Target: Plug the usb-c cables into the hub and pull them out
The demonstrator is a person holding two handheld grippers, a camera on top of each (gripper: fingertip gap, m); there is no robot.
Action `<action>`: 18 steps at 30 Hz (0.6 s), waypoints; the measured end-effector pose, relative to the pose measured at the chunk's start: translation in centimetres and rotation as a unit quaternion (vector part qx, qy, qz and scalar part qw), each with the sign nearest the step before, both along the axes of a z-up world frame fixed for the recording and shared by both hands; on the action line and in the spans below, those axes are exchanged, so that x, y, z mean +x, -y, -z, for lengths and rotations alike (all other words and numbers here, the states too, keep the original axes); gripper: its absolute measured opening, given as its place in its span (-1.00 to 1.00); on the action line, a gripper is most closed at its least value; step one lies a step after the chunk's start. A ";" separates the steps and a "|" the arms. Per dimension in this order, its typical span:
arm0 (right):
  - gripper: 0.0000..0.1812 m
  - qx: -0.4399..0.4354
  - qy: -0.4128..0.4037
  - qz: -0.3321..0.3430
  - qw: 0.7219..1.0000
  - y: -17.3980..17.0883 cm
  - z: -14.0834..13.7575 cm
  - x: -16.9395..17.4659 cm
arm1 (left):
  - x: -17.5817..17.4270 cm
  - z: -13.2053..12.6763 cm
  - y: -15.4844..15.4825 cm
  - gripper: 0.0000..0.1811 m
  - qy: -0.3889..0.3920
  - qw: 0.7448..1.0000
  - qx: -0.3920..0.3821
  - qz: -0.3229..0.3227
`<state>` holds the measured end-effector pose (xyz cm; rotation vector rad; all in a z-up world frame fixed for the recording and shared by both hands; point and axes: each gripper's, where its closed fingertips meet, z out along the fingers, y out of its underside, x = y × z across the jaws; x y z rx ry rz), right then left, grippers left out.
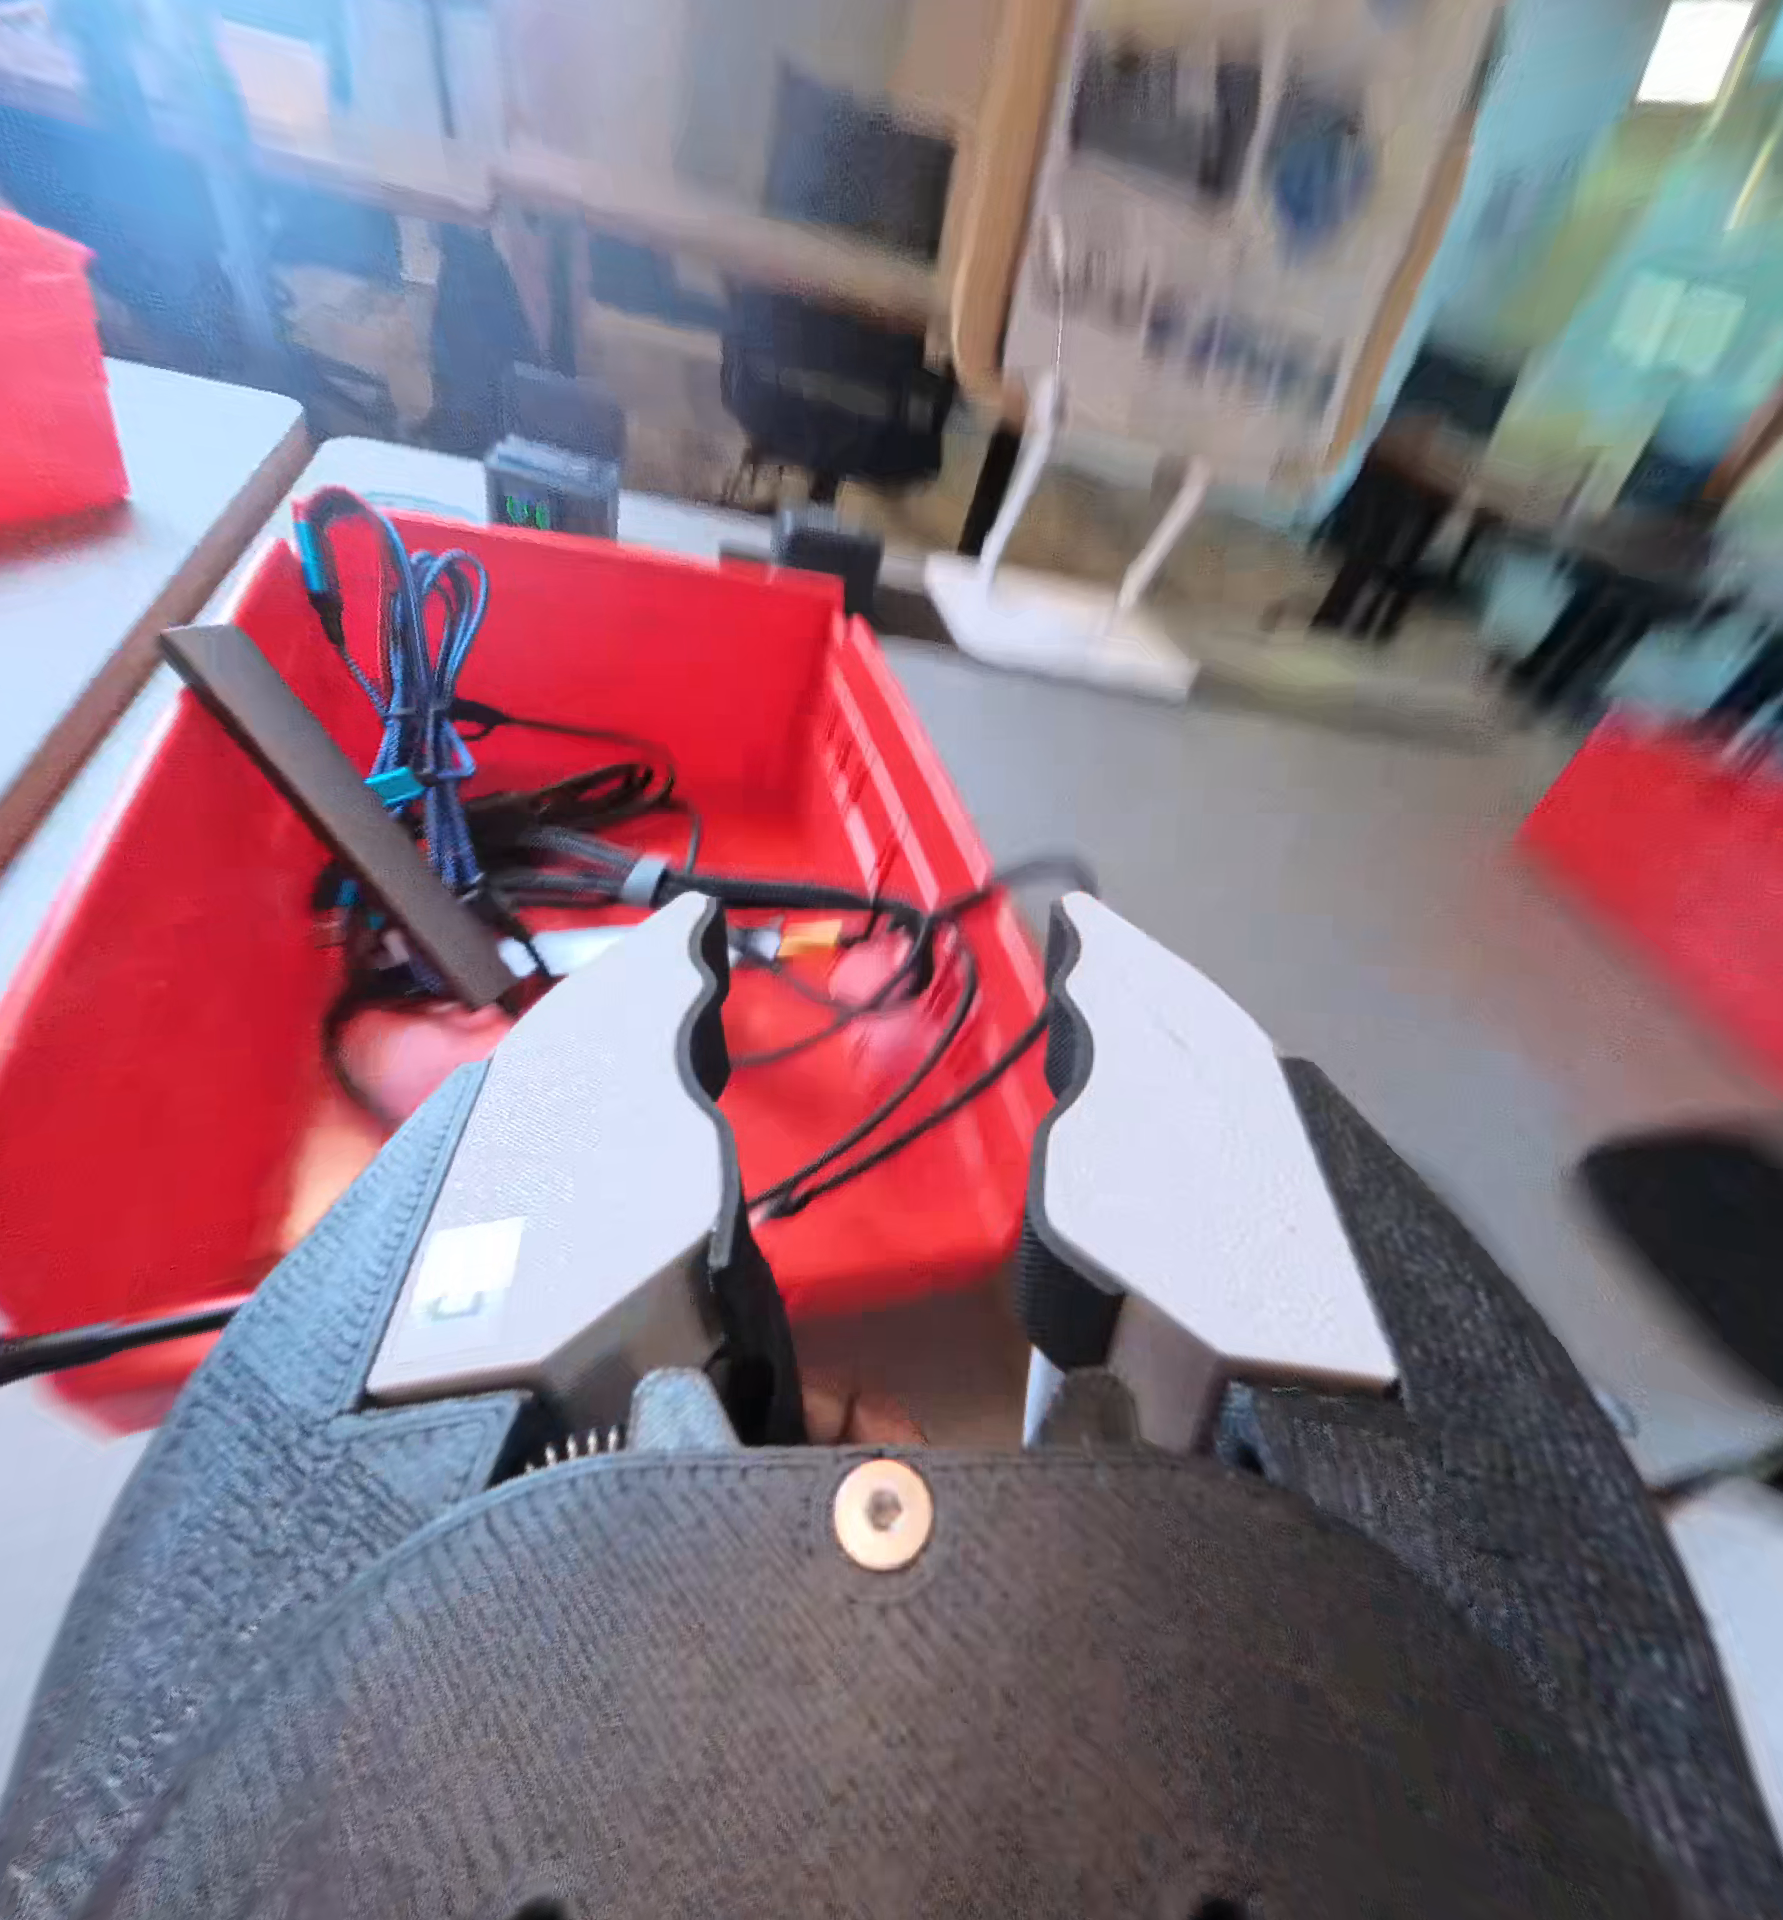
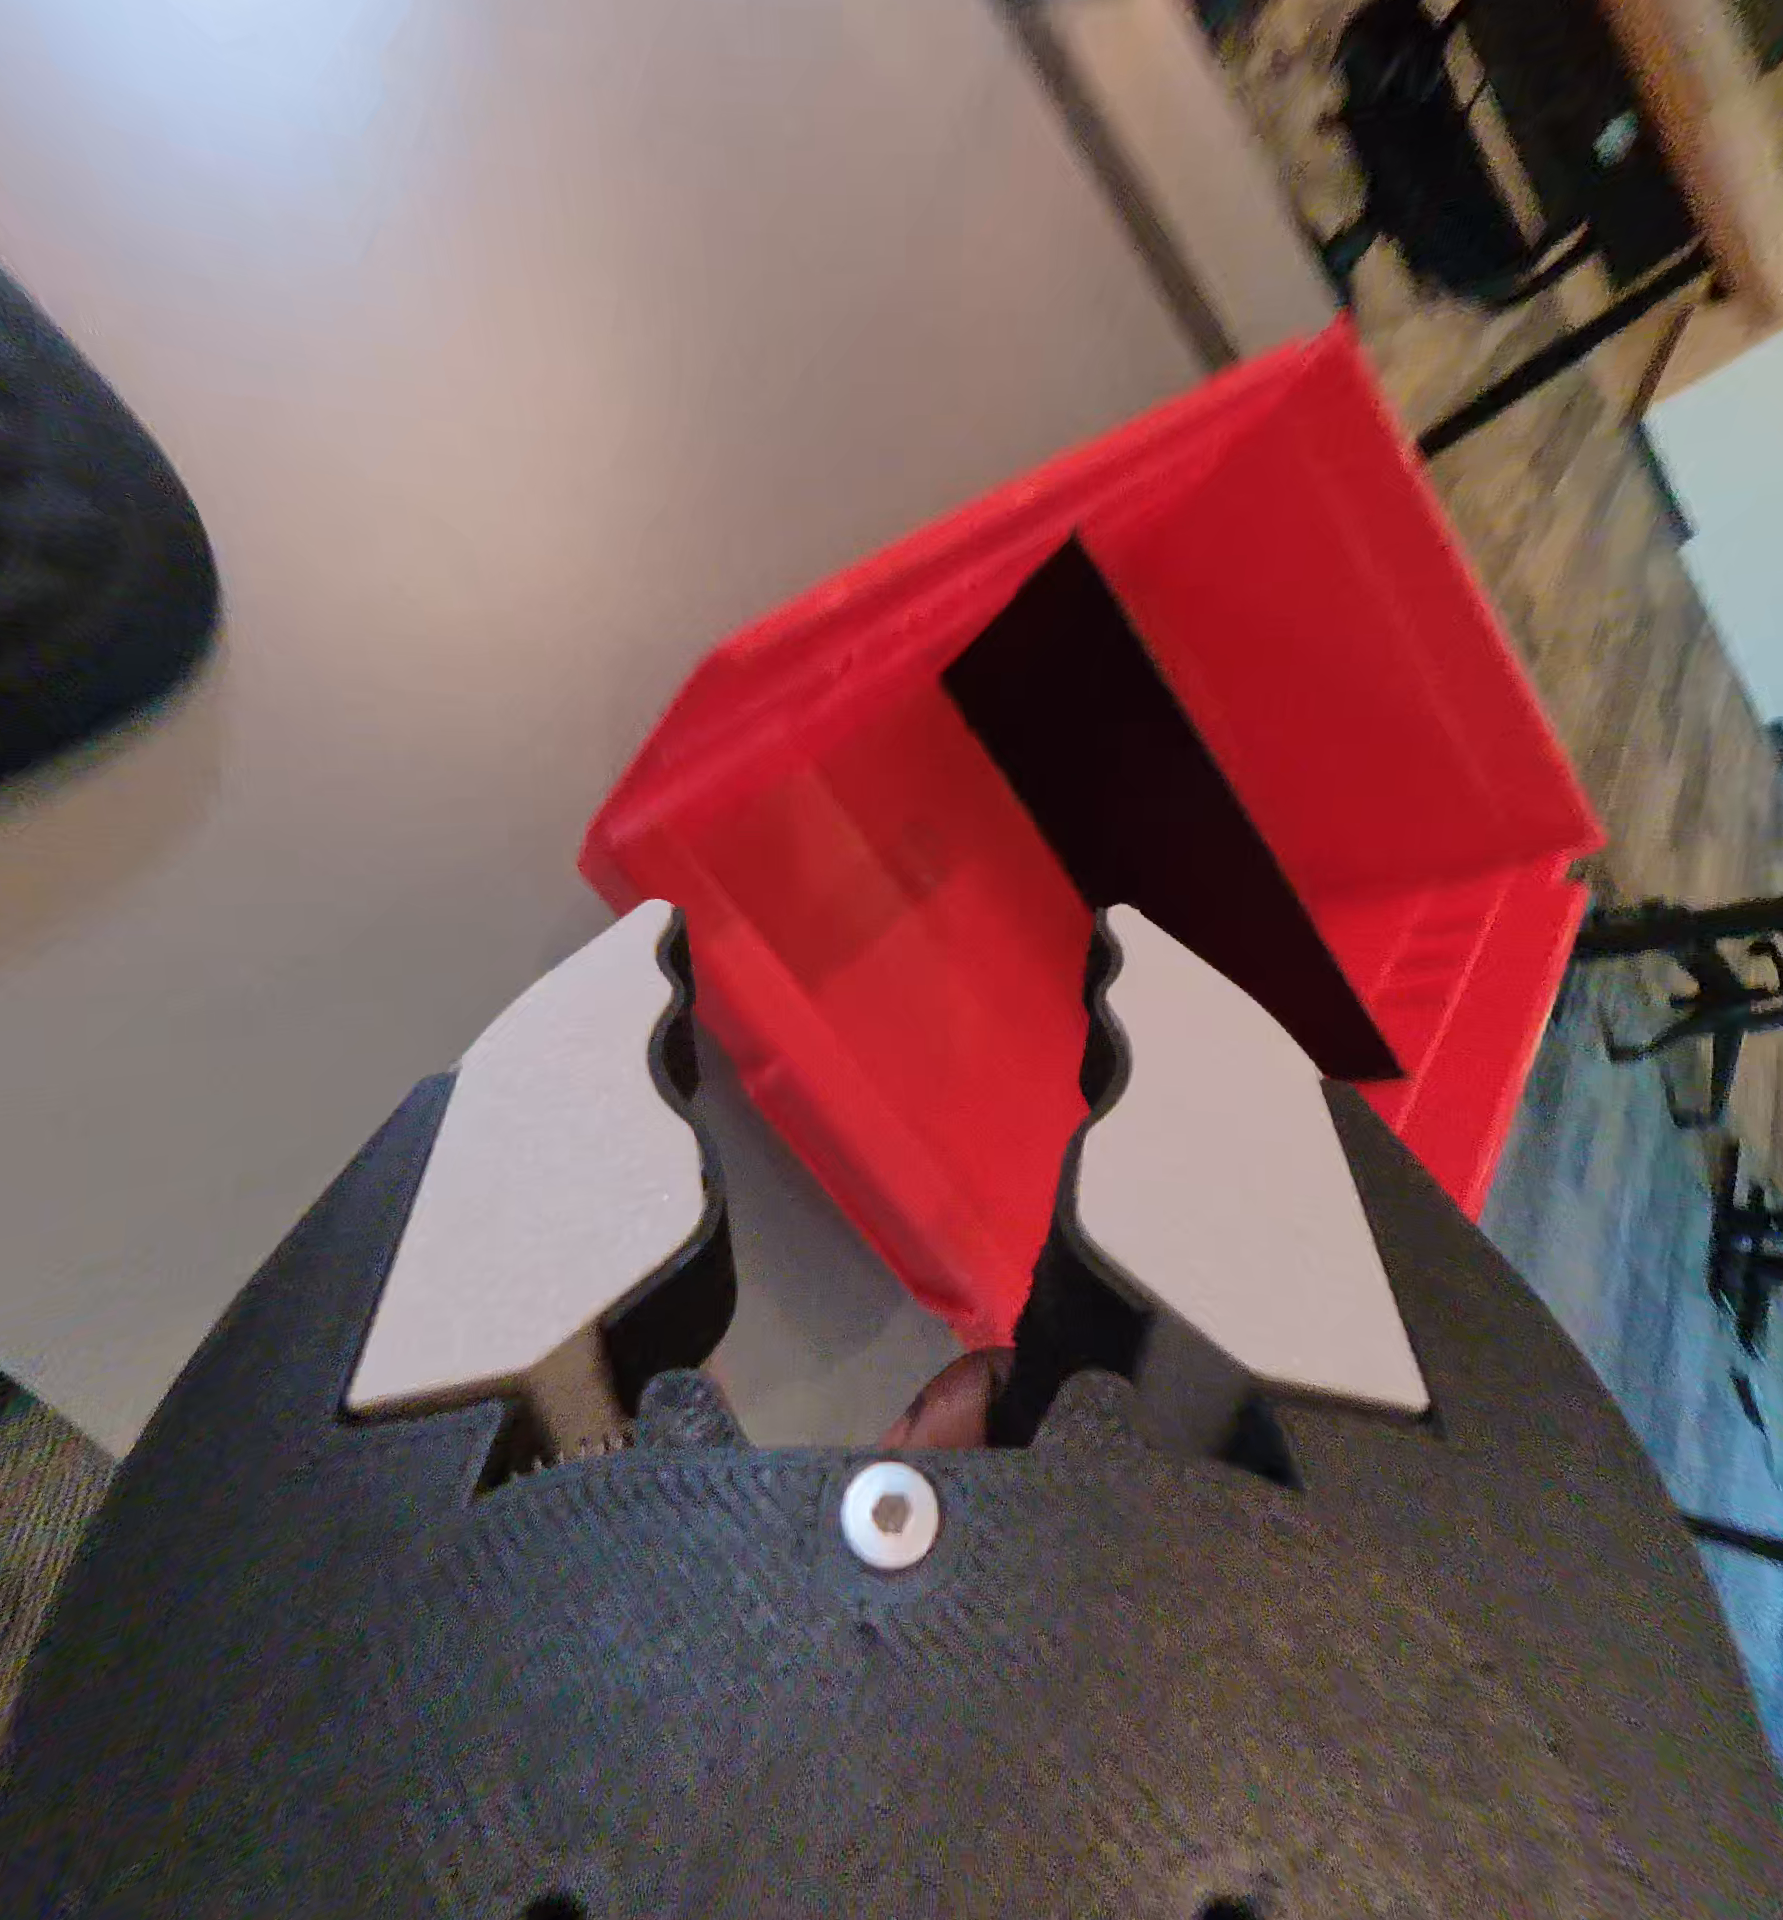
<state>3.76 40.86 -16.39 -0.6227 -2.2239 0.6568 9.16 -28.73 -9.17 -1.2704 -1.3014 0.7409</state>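
In the left wrist view a red bin (image 1: 575, 644) on the grey table holds a long dark grey hub (image 1: 336, 810) leaning against its left wall, a blue braided cable bundle (image 1: 419, 665) and tangled black cables (image 1: 866, 997). My left gripper (image 1: 887, 914) is open and empty, just in front of the bin's near right corner. In the right wrist view my right gripper (image 2: 892, 920) is open and empty, hovering over a second red bin (image 2: 1282, 665) with a black divider (image 2: 1126, 769).
Another red bin (image 1: 14, 364) sits on a neighbouring table at far left, and a blurred red bin (image 1: 1697, 883) at right. A black cable (image 1: 56, 1351) lies on the table at lower left. The other gripper's dark body (image 2: 45, 540) shows at left. Table edge and floor lie to the right (image 2: 1614, 935).
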 end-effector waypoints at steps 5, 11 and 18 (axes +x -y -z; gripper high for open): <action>-0.27 -0.057 -0.075 -0.047 0.994 3.1 -3.9 0.2 | -4.6 3.1 7.4 -0.35 0.067 0.983 -0.010 -0.170; -0.35 -0.051 -0.140 -0.080 0.986 5.5 -6.9 0.8 | -8.1 4.4 9.9 -0.41 0.099 0.963 0.009 -0.250; -0.45 -0.031 -0.181 -0.110 0.977 7.5 -7.6 1.1 | -9.1 8.3 11.1 -0.40 0.187 0.944 0.027 -0.272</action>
